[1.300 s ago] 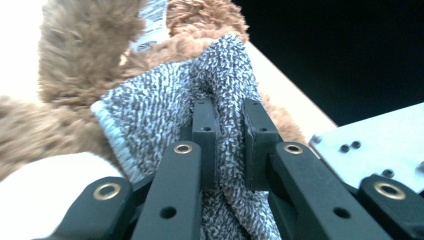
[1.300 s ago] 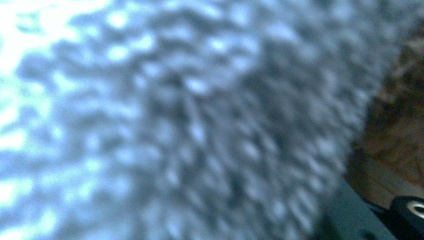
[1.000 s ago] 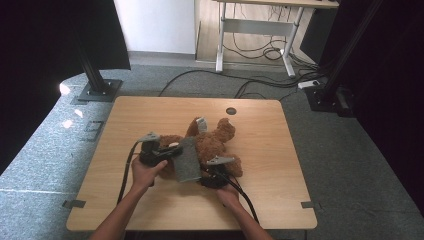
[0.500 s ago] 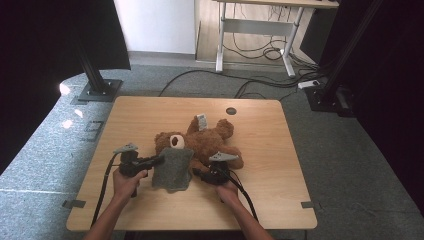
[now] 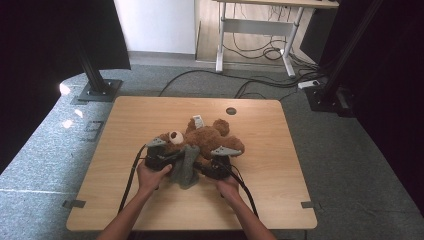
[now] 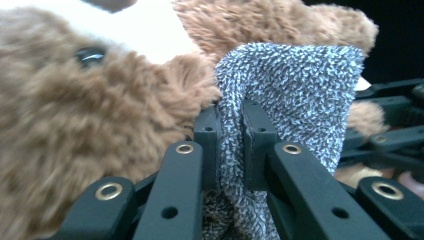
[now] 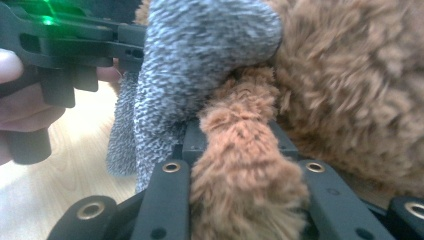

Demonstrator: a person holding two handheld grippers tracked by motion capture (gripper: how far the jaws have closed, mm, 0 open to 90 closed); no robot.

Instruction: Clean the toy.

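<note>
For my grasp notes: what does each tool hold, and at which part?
Left tool pinches a fold of the grey knitted cloth. Right tool grips a furry limb of the brown teddy bear.

Both grippers were black, brass-riveted, with grey three-cornered plates and black cables; the person's forearms were sleeveless.
</note>
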